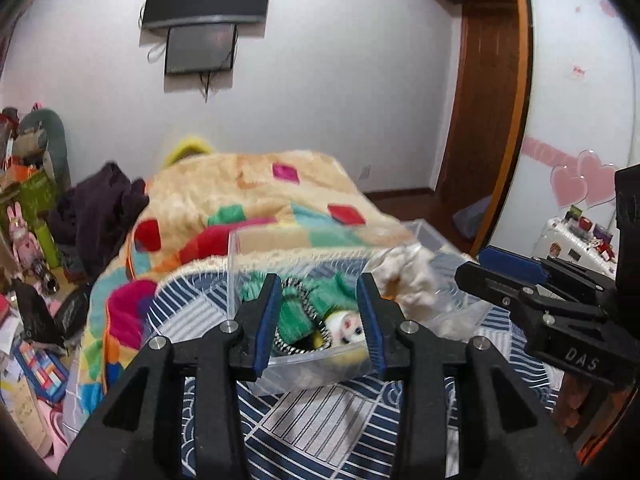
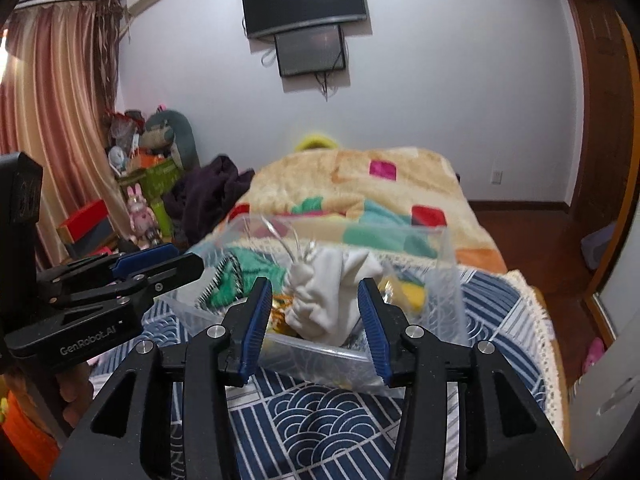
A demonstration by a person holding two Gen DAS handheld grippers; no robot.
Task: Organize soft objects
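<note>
While your left gripper (image 1: 318, 316) hangs with its fingers spread and nothing between them, the clear bin (image 1: 256, 256) sits on the bed (image 1: 320, 420) just beyond the tips, with the green knit piece (image 1: 300, 312) and a small white toy (image 1: 348, 326) lying inside. From this left view the cream fluffy item (image 1: 408, 276) slumps over the far rim, and it looks likely to slide out onto the bed if you bump the wall. The plastic is thin and light, so a fingertip catching the near edge could tip or shove the whole bin. Your right gripper (image 1: 508, 276) shows at the side, close by; crossing paths over the bin risks a knock between the two tools.

Looking from the right view, your right gripper (image 2: 316, 324) is also released, fingers apart, aimed at the white cloth bundle (image 2: 328, 300) piled high in the bin (image 2: 448, 272). A yellow item (image 2: 412, 294) sits beside it. Closing too shallow would likely pinch only a fold, and the bundle could unfurl and drag neighbours out. The left gripper (image 2: 176, 268) shows side-on near the bin's left corner; I cannot tell its opening from here. The picture is blurred, so judge depth carefully before you commit.
</note>
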